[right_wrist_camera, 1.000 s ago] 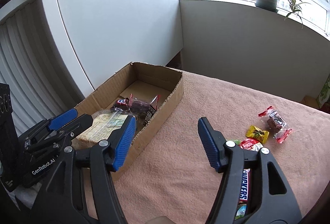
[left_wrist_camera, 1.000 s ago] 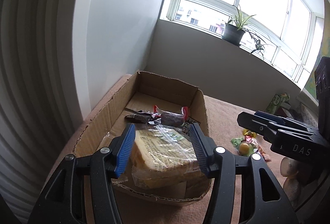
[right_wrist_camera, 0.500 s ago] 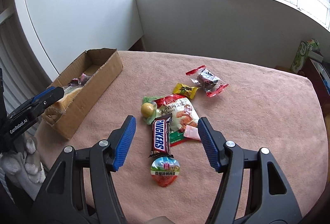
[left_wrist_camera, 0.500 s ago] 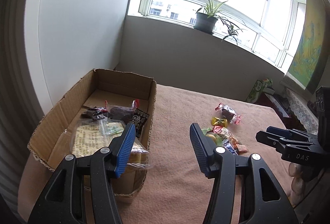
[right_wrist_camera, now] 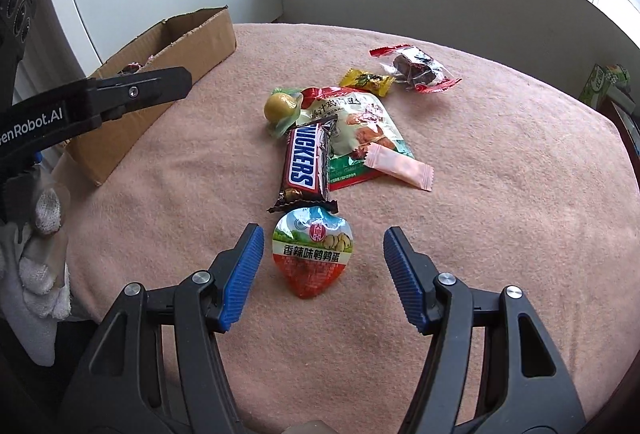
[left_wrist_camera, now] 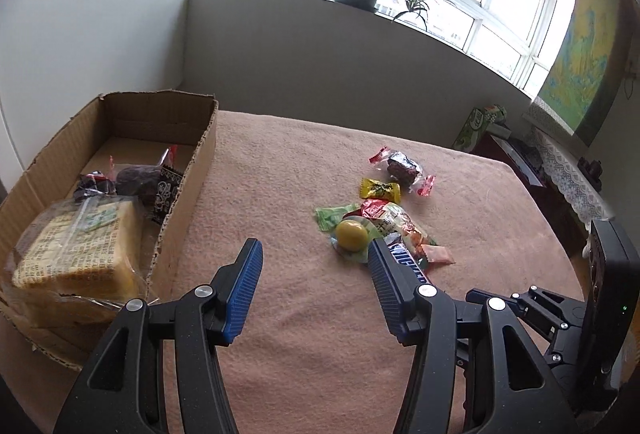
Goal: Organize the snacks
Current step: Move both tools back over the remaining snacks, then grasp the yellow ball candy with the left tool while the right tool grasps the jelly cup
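Left wrist view — claw [left_wrist_camera: 314, 276] hides Snickers bar [left_wrist_camera: 408, 266].

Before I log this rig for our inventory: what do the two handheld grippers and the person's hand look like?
Both the left gripper and the right gripper are matte black with ribbed blue pads and silver pivot screws. The left one's side carries white "GenRobot.AI" lettering, seen from the right wrist. The hand holding it wears a white knitted glove.
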A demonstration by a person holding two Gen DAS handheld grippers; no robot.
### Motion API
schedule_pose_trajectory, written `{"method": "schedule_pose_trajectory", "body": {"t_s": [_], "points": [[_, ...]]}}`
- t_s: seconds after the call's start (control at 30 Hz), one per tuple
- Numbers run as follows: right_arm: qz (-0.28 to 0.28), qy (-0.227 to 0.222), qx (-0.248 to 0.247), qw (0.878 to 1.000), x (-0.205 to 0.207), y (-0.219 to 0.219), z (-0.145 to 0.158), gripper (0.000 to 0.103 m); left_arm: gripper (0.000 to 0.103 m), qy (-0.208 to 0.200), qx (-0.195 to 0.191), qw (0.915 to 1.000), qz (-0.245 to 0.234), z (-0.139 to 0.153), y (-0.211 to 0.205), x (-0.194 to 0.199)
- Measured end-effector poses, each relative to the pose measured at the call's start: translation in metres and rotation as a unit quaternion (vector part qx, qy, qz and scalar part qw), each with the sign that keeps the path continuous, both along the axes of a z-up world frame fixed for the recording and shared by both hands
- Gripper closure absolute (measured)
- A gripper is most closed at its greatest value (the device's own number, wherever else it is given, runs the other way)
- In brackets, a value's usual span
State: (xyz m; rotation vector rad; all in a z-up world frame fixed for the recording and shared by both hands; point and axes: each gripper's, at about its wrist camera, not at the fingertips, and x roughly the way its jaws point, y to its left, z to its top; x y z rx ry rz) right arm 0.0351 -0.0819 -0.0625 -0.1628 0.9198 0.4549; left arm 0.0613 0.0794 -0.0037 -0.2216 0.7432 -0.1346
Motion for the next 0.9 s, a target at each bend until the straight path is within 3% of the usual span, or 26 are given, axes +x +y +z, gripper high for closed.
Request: {"method": "schedule_pose_trajectory", "body": {"t_s": [0.53, 0.83, 0.9], "points": [[0.018, 0.000, 0.011, 1.000, 0.004, -0.005, -0.008, 0.039, 0.049, 0.068, 0.007, 0.9975, -0.017, -0.039, -0.031, 0.054], [0.030, -0.016, -0.012, 0.999, -0.002, 0.001, -0.010, 0.054, 0.049, 0.084, 0.009, 0.9961, -0.023, -0.045, -0.033, 0.060], [0.029, -0.017, -0.012, 0.999, -0.003, 0.000, -0.009, 0.058, 0.057, 0.084, 0.015, 0.9959, -0.028, -0.046, -0.033, 0.060]]}}
